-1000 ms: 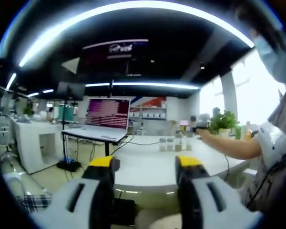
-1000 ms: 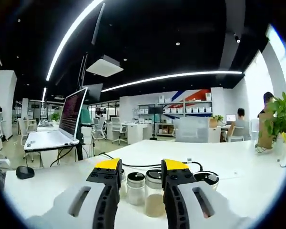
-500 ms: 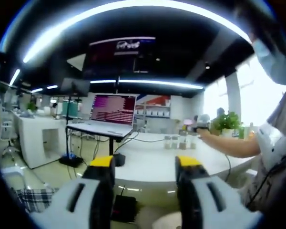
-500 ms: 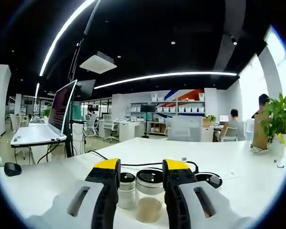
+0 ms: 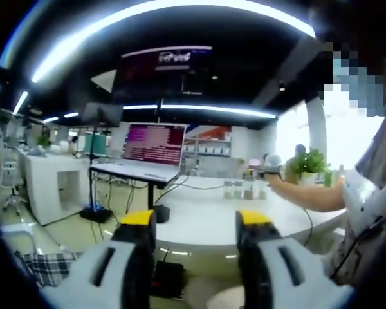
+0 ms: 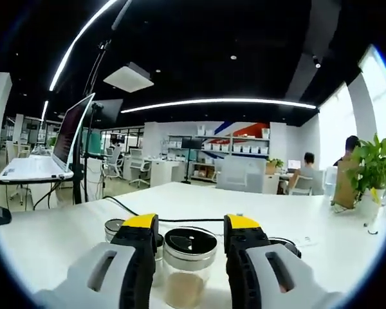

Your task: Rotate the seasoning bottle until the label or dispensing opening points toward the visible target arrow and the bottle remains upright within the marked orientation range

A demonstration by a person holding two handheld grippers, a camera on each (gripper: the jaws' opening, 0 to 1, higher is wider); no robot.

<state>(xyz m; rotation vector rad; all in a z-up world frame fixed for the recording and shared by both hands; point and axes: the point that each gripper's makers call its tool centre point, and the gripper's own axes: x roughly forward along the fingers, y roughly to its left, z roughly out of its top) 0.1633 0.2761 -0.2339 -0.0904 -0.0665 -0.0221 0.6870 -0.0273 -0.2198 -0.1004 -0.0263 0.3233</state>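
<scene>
My right hand-held gripper is right at the seasoning bottle now, jaws spread open with the jar sitting between the two yellow-tipped fingers, dead ahead along their line. I can't tell whether the pads are touching the glass yet; there looks to be a sliver of room on each side. The bottle stands upright on the white table, its long axis vertical, so any turn runs about that axis. It's a clear glass jar with a metal collar, a dark flat lid and pale tan powder low inside. No label faces me, and I can't make out a target arrow or range marks anywhere on the table. More jars stand just beside it on its left, and another dark lid peeks out past my right finger, so it's crowded here.

My left hand-held gripper is open too and holding nothing, well apart from the work, looking across the table edge at the row of bottles far off. The right is plainly the nearer one for the grasp.
</scene>
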